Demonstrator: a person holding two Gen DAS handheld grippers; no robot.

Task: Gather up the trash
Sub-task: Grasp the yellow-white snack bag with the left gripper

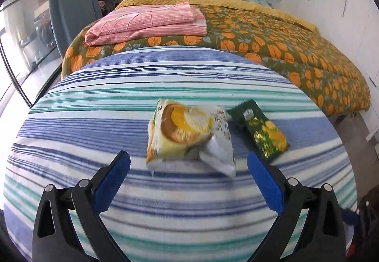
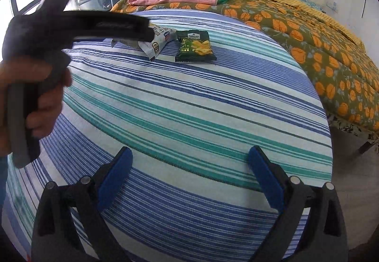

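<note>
A crumpled yellow-and-white snack wrapper lies on the blue, teal and white striped cover, just ahead of my left gripper, which is open around empty space. A dark green snack packet rests to the wrapper's right. In the right wrist view the green packet and the white wrapper lie far ahead, the wrapper partly hidden by the left gripper tool held in a hand. My right gripper is open over bare striped cover.
Behind the striped surface is a bed with an orange-patterned green quilt and a folded pink sheet. A blue curtain and window are at left. White wall and floor lie to the right.
</note>
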